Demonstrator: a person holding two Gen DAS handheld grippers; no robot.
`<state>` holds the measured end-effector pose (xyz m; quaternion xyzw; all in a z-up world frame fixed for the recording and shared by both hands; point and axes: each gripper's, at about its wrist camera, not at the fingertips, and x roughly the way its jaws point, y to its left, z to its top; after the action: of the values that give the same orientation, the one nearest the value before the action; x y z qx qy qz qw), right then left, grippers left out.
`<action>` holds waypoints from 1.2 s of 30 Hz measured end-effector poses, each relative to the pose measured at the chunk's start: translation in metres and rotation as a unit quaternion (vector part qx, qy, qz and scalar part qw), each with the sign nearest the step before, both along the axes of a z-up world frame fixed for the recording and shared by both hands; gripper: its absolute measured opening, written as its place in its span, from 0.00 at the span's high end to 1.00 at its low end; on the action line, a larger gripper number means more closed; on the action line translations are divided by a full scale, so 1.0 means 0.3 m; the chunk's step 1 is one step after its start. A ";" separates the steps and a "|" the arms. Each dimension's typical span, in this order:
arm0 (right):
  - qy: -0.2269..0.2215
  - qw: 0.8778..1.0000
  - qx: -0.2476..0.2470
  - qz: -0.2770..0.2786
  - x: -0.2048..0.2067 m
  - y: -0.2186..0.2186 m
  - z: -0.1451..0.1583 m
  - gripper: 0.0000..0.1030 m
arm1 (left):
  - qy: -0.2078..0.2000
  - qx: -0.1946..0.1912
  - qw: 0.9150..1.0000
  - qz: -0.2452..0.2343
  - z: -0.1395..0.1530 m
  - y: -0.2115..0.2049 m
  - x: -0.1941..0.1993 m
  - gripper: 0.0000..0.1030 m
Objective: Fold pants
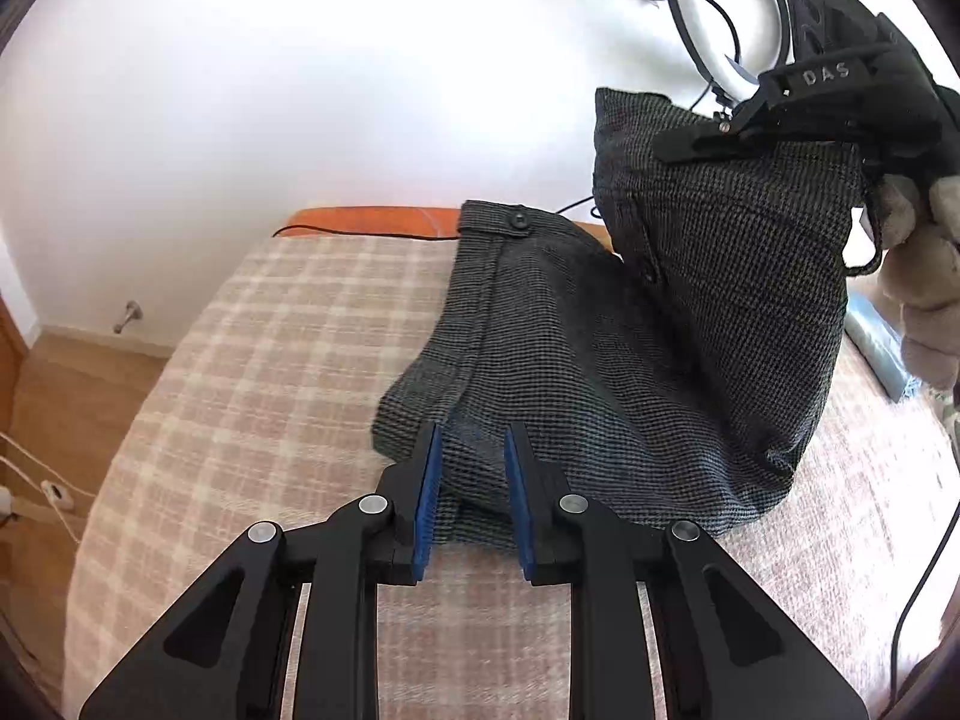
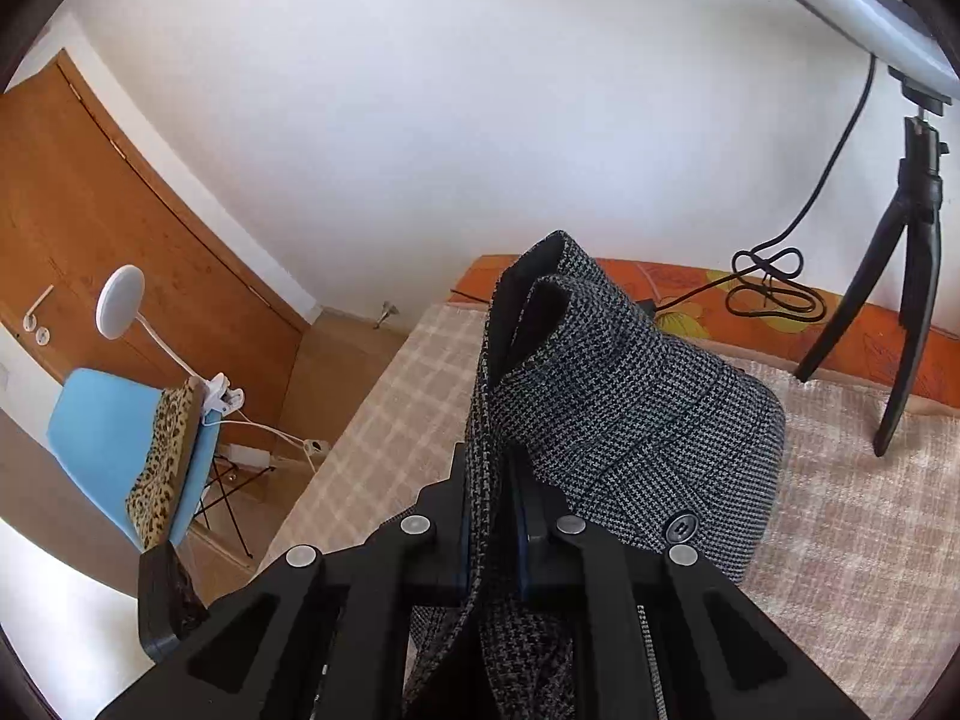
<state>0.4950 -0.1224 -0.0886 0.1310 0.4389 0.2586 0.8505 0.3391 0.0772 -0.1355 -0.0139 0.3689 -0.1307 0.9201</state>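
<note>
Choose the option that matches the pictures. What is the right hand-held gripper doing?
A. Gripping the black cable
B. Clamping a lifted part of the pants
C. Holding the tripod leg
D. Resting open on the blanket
B: the right hand-held gripper is shut on checked fabric of the pants, raised above the blanket.

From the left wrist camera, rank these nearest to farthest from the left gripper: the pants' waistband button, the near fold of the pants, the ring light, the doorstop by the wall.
1. Near fold of the pants, between the left gripper fingers.
2. Waistband button, ahead near the bed's far edge.
3. Doorstop, on the floor at the far-left wall.
4. Ring light, upper right; too close to call against the doorstop.
</note>
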 end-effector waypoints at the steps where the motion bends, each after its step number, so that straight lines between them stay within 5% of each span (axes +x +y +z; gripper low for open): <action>1: 0.002 1.000 -0.007 0.005 0.009 0.031 -0.015 0.92 | 0.000 -0.003 1.000 0.006 -0.002 0.017 -0.002 0.81; 10: 0.026 0.996 -0.075 0.045 0.057 0.263 -0.163 0.93 | 0.000 -0.009 1.000 0.025 -0.020 0.087 -0.001 0.81; 13: 0.038 0.993 -0.080 0.080 0.063 0.306 -0.189 0.86 | 0.001 -0.011 1.000 0.022 -0.019 0.093 -0.004 0.81; 14: 0.045 0.992 -0.070 0.091 0.063 0.308 -0.187 0.75 | 0.002 -0.013 1.000 0.021 -0.020 0.092 -0.005 0.81; 18: 0.002 0.992 -0.037 0.124 0.030 0.287 -0.100 0.62 | 0.006 -0.035 0.999 0.010 -0.011 0.077 -0.023 0.81; 21: -0.030 0.992 -0.035 0.117 0.012 0.217 -0.041 0.62 | -0.002 -0.040 0.999 0.003 0.012 0.046 -0.053 0.80; 25: -0.052 0.995 -0.056 0.066 0.014 0.079 -0.021 0.62 | -0.027 -0.041 0.999 -0.008 0.062 -0.011 -0.090 0.47; 30: -0.025 0.997 -0.071 -0.011 0.053 -0.111 -0.103 0.46 | -0.008 -0.067 0.998 -0.010 0.057 -0.063 -0.019 0.43; 32: -0.008 0.997 -0.070 -0.033 0.071 -0.169 -0.146 0.41 | -0.002 -0.055 0.998 -0.009 0.038 -0.084 0.011 0.45; 36: 0.021 0.997 -0.058 -0.052 0.114 -0.231 -0.226 0.40 | 0.000 -0.036 0.999 -0.012 0.011 -0.098 0.038 0.88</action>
<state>0.5291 -0.1916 -0.1565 0.1097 0.4637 0.1850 0.8595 0.3504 0.0477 -0.1322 -0.0425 0.3637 -0.1553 0.9175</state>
